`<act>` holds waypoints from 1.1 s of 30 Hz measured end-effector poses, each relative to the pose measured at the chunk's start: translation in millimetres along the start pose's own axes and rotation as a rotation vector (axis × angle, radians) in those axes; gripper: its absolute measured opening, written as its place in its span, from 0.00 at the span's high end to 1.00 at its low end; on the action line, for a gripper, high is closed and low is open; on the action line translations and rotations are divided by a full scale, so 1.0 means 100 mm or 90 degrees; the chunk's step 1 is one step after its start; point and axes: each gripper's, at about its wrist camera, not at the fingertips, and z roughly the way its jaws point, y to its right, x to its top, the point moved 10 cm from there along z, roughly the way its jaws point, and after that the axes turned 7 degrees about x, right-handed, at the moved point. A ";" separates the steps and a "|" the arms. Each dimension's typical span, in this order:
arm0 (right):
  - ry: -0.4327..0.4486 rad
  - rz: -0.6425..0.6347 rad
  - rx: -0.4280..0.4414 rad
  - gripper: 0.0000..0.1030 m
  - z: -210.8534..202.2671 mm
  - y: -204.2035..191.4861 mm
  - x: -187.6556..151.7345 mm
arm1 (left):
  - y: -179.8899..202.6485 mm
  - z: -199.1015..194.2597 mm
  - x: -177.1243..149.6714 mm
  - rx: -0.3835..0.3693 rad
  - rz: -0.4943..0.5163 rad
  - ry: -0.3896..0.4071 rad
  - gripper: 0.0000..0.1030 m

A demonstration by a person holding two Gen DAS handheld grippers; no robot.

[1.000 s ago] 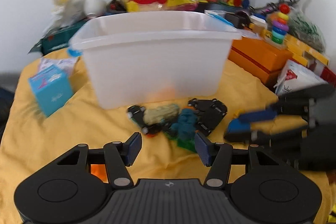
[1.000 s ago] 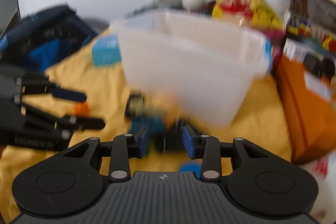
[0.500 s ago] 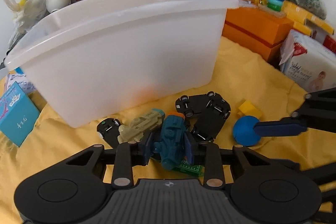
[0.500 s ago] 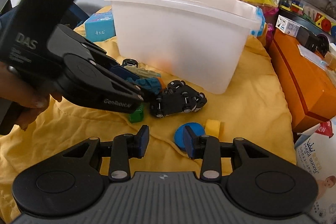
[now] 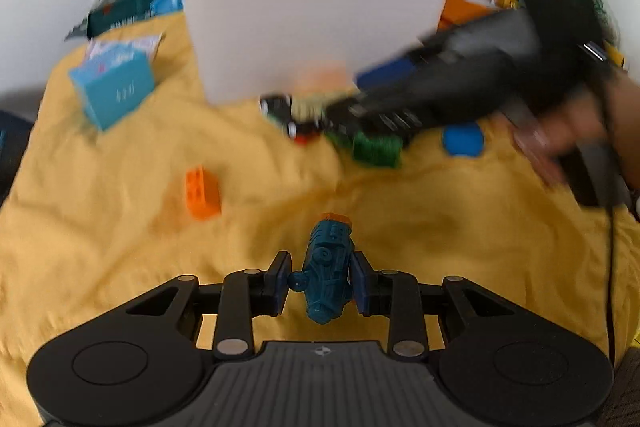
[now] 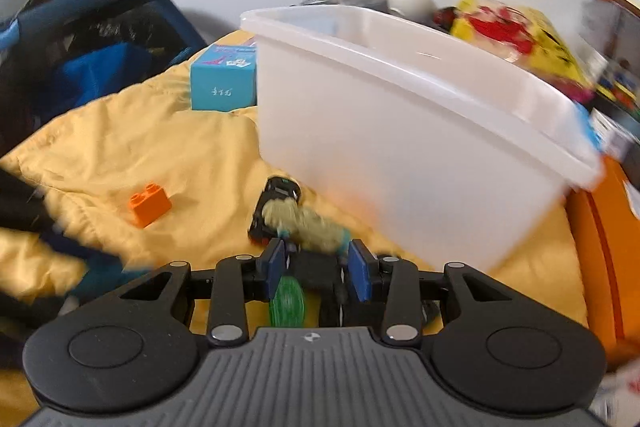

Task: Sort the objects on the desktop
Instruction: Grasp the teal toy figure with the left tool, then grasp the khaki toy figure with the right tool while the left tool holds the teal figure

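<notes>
The left claw (image 5: 320,285) gripped the teal toy (image 5: 326,275) at lower centre, its long axis pointing up-frame toward the white bin (image 5: 312,23). The right claw (image 6: 319,269) stood open astride a black car (image 6: 316,269), bin at upper right.

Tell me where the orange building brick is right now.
The orange brick lies alone on the yellow cloth, left of centre in the left wrist view, between the blue box and the toy pile by the white bin.
</notes>
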 end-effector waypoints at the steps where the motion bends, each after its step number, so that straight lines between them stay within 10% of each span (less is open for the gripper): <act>1: -0.007 -0.011 0.005 0.59 0.07 0.00 0.02 | 0.01 0.01 -0.02 0.003 0.000 -0.001 0.66; 12: -0.061 -0.027 0.072 0.55 0.52 0.13 0.11 | 0.03 0.04 -0.01 0.008 -0.008 0.005 0.65; 22: 0.009 0.004 0.057 0.56 -0.34 0.05 0.14 | 0.15 0.11 0.09 -0.006 0.003 0.018 0.65; 33: -0.107 0.103 0.004 0.55 -0.56 -0.02 -0.65 | 0.25 0.11 0.14 0.017 0.009 0.041 0.59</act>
